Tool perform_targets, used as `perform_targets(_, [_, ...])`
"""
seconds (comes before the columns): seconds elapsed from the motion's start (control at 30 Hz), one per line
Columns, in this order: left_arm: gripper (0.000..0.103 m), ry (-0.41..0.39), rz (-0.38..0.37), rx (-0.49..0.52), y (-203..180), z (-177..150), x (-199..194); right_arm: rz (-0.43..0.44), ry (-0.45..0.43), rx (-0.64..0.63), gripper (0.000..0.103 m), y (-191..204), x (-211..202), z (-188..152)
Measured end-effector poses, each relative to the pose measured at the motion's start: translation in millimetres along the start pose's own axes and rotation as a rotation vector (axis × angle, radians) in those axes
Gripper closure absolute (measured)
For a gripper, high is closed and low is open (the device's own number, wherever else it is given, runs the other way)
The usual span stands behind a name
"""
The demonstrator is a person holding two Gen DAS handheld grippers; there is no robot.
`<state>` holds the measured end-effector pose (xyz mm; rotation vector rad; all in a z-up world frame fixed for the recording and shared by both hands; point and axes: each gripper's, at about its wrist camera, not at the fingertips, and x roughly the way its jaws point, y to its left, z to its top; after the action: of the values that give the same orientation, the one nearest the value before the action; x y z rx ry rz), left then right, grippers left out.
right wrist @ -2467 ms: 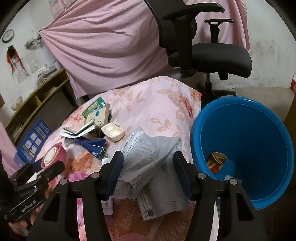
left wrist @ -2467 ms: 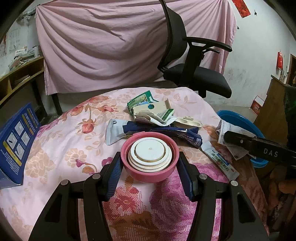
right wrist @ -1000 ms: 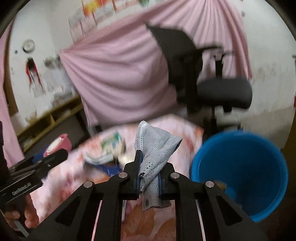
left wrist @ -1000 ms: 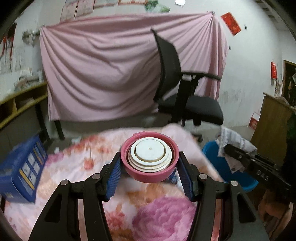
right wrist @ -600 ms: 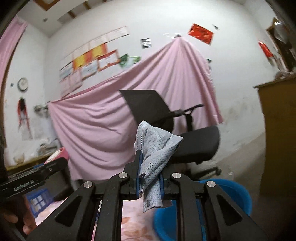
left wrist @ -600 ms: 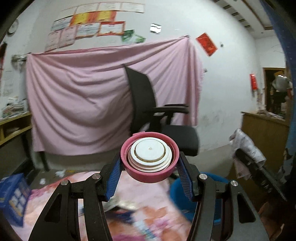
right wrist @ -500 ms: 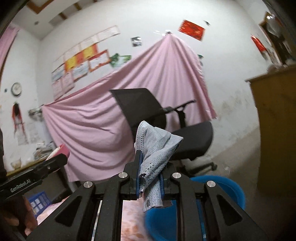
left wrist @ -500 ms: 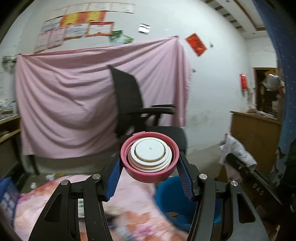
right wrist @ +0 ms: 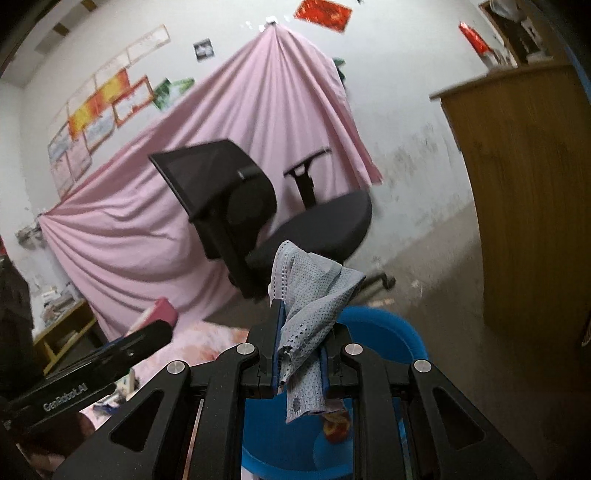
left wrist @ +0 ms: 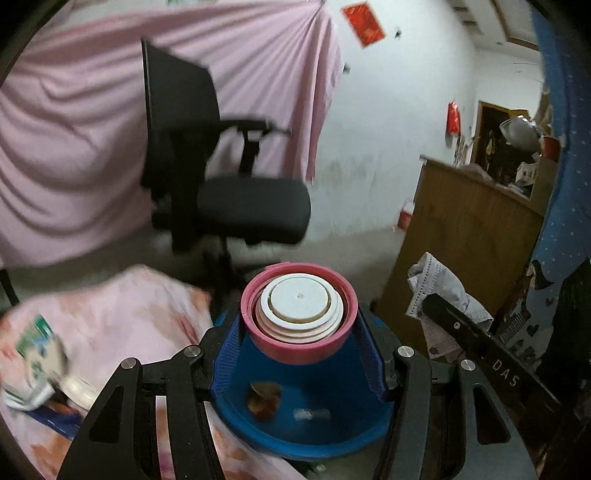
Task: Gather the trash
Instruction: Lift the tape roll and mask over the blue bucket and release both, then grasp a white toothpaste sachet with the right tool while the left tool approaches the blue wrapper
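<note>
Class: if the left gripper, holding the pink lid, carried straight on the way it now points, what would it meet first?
Most likely the blue bucket: the left gripper and pink lid point down into its opening. Depth is unclear.

Pink lid point(left wrist: 298, 314), white discs nested inside, clamped above blue bin point(left wrist: 314, 424). Crumpled grey mask point(right wrist: 308, 332) pinched, hanging over bin. Bin holds scraps.

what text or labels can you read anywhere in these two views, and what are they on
"DAS": side of the black right gripper, left wrist view.
"GenRobot.AI": side of the black left gripper, right wrist view.
Colourful wall posters, red wall paper, green-and-white packet: too blurred to read.
</note>
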<state>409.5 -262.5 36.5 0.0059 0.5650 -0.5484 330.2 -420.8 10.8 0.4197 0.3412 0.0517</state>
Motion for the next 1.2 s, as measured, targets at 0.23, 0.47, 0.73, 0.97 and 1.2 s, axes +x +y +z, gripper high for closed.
perform_targets(0.23, [0.048, 0.12, -0.013, -0.098, 13.3, -3.9, 21.0, -0.008, 0.092, 0.018, 0.069, -7.5, 12.4, -11.1])
perform_targets(0.47, [0.035, 0.095, 0.022, -0.147, 27.4, -8.0, 2.3, 0.0, 0.106, 0.018, 0.051, -4.3, 12.3, -14.7])
perform_targets(0.73, [0.026, -0.059, 0.119, -0.152, 49.0, -12.6, -50.9, 0.059, 0.005, -0.056, 0.025, 36.0, -2.5, -4.4])
perform_targets(0.97, [0.004, -0.271, 0.252, -0.181, 83.6, -23.7, -121.8, 0.129, -0.111, -0.173, 0.003, 88.4, -23.8, -2.1])
perform_targets(1.2, [0.002, -0.382, 0.369, -0.174, 113.8, -42.9, -177.0, 0.195, -0.189, -0.28, 0.0, 138.3, -39.8, -12.3])
